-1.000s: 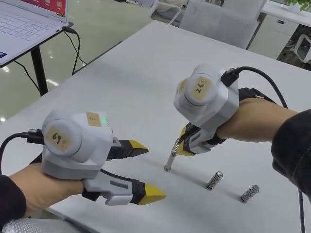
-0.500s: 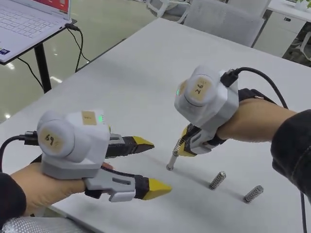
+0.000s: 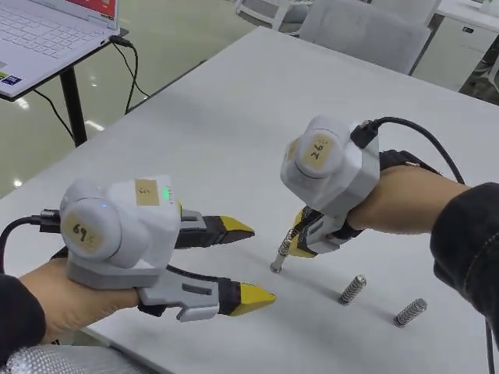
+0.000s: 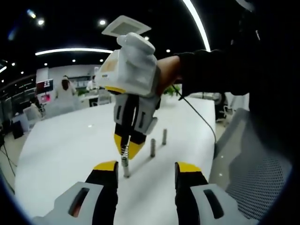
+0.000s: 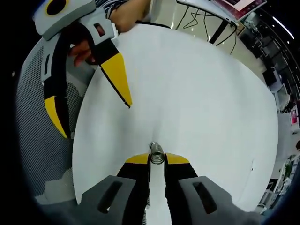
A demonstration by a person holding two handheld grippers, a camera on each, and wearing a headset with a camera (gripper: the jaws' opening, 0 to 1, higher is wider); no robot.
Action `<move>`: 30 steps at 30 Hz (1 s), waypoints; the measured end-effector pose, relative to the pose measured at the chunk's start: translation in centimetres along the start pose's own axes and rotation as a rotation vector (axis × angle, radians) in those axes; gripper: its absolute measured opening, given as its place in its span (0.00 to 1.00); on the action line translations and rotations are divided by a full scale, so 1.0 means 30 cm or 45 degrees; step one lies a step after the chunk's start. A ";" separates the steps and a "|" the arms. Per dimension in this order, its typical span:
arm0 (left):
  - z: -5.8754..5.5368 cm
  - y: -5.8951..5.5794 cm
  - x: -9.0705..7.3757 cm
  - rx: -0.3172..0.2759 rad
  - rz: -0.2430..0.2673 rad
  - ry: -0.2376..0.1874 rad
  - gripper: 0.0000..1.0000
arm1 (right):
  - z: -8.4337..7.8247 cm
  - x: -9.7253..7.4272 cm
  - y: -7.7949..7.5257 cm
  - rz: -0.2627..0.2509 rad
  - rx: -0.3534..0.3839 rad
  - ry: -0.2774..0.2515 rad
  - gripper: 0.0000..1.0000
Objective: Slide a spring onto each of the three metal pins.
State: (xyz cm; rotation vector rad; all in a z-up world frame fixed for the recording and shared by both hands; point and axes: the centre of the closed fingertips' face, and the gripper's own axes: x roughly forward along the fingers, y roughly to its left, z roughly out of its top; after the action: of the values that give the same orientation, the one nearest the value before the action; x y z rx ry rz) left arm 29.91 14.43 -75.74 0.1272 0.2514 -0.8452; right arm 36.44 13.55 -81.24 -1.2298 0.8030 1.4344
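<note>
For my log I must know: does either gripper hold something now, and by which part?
The right gripper is shut on the spring, by its upper part. The left gripper is open and holds nothing.

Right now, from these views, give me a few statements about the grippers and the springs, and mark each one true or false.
1. The left gripper has its fingers apart, with nothing between them. True.
2. The right gripper hangs open above the table. False: it is shut on a spring that sits on a metal pin.
3. Two more springs sit on the table, apart from both grippers. True.
4. The laptop rests on the white table between the grippers. False: it sits on a separate stand off the table's far left edge.
</note>
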 end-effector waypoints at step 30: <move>-0.015 0.000 0.004 -0.030 -0.005 0.031 0.47 | -0.027 0.099 0.011 0.035 0.047 0.022 0.08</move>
State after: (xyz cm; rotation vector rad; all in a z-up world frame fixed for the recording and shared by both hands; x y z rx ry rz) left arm 29.91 14.44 -76.22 0.1153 0.2847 -0.8446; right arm 36.52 13.56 -84.32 -1.2083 0.8575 1.4269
